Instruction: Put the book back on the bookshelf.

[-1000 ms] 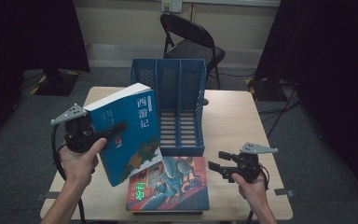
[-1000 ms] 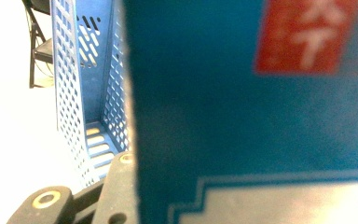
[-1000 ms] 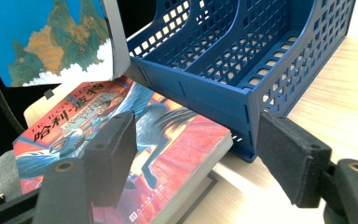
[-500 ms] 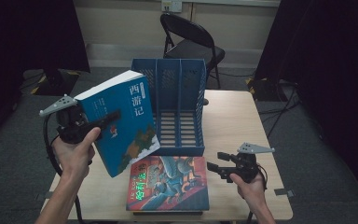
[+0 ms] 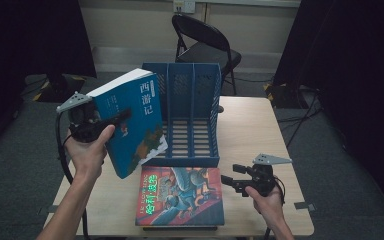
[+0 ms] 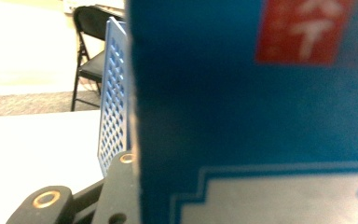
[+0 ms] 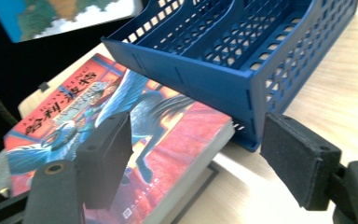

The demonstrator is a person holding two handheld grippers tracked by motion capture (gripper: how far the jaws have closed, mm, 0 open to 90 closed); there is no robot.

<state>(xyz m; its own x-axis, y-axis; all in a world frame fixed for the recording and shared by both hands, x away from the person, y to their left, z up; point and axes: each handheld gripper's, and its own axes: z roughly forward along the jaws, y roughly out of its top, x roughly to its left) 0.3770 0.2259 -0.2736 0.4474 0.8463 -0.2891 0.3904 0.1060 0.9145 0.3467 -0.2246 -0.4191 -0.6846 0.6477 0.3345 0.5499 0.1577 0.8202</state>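
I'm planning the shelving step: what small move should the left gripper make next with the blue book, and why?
Probably carry the blue book rightward over the blue file rack and tip it upright. The left gripper holds it tilted, clear of the table, beside the rack's open slots.

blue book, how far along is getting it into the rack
Done: the blue book is lifted off the table, clamped in the left claw and tilted beside the blue rack. In hand: carrying it toward the slots, which hold no books. Left: slotting it in; the red book lies flat, the right claw open beside it.
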